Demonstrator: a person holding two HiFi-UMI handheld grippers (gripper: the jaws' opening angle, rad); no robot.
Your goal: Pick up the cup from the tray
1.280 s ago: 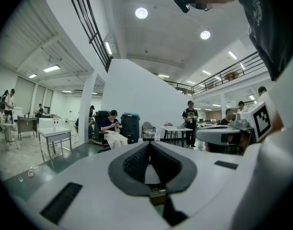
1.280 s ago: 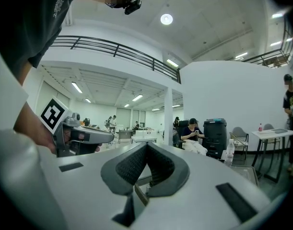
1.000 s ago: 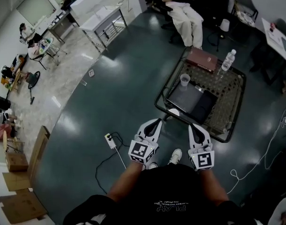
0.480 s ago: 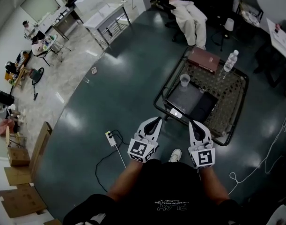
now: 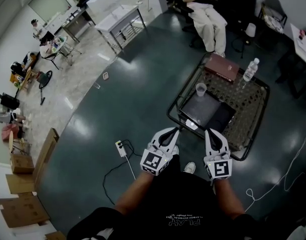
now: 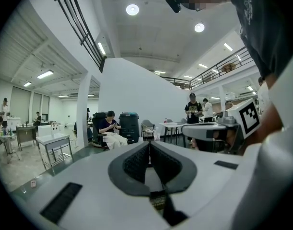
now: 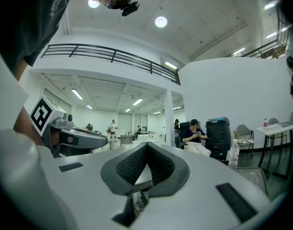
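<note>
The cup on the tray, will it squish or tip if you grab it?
Probably light: the cup looks like thin clear plastic. A hard squeeze might squish it. It stands upright, so a bump could tip it.

The cup (image 5: 201, 89) is too small to tell its contents.

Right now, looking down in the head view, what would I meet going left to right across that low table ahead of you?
cup → brown flat box → clear water bottle. The dark tray spans much of that width, so it has no clear place in the order.
</note>
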